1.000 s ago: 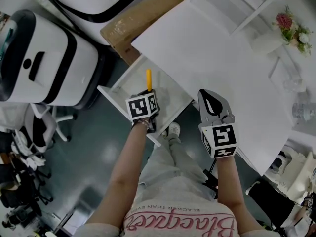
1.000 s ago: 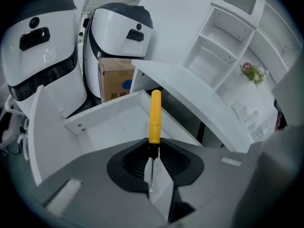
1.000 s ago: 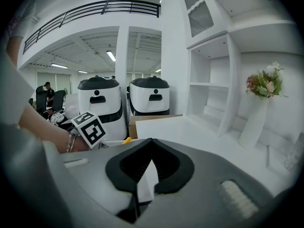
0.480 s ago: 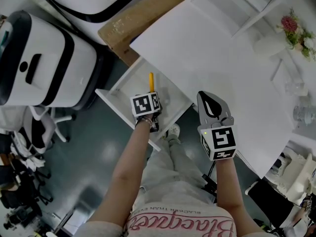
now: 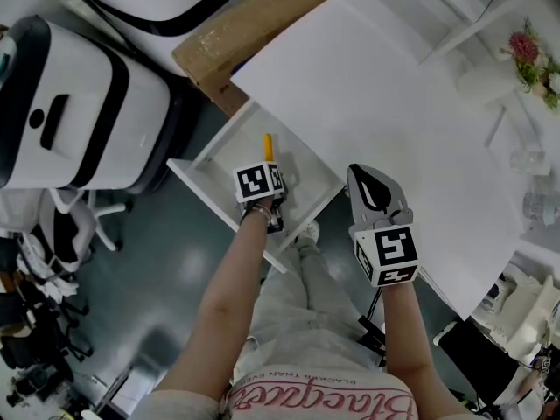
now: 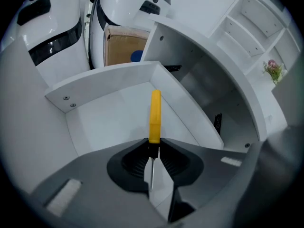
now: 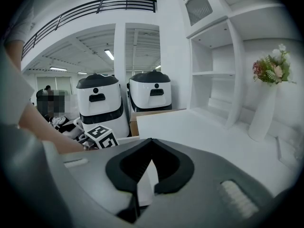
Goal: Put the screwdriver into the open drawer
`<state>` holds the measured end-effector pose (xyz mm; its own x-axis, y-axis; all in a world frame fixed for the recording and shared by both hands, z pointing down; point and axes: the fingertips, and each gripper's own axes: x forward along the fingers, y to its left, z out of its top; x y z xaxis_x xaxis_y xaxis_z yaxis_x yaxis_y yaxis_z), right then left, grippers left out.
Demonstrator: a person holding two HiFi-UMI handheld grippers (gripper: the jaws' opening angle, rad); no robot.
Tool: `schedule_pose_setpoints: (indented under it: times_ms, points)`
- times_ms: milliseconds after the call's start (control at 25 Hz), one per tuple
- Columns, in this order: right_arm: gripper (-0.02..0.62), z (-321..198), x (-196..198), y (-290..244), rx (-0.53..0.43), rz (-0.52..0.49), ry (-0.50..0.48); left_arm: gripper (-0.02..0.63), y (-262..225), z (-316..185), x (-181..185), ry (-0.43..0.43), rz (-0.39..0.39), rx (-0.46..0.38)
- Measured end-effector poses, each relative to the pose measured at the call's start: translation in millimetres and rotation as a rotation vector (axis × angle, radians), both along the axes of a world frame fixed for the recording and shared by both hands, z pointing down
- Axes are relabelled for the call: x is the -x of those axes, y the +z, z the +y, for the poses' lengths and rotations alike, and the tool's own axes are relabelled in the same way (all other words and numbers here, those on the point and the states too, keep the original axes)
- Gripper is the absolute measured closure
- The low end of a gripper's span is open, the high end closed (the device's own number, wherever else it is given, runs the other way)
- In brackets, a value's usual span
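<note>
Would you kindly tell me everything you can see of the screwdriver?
The screwdriver has a long yellow handle that looks plastic, a short dark collar and a thin metal shaft. The left gripper is shut on the collar; the handle juts forward past the jaws, the shaft runs back between them. It points down into the open white drawer; I cannot tell whether it touches the drawer.

Left grey two-jaw gripper: pitched steeply down, jaws clamped on the neck of a yellow-handled screwdriver, handle sticking out past the fingertips. Right grey two-jaw gripper: shallower tilt, jaws together, nothing between. Both bare forearms extended.
</note>
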<state>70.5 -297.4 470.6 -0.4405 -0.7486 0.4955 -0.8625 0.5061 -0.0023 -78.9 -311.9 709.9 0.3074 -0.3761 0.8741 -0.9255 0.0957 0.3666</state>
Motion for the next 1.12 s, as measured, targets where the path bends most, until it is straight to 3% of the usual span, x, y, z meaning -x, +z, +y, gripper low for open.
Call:
schedule_pose_setpoints:
  times_ms: [560, 1120]
  points:
    - [0.594, 6, 4, 17, 0.037, -0.02, 0.005, 0.514, 38, 7, 7, -0.001, -0.03, 0.093]
    - [0.594, 6, 2, 26, 0.03, -0.019, 0.018, 0.514, 63, 11, -1, 0.014, -0.046, 0.129]
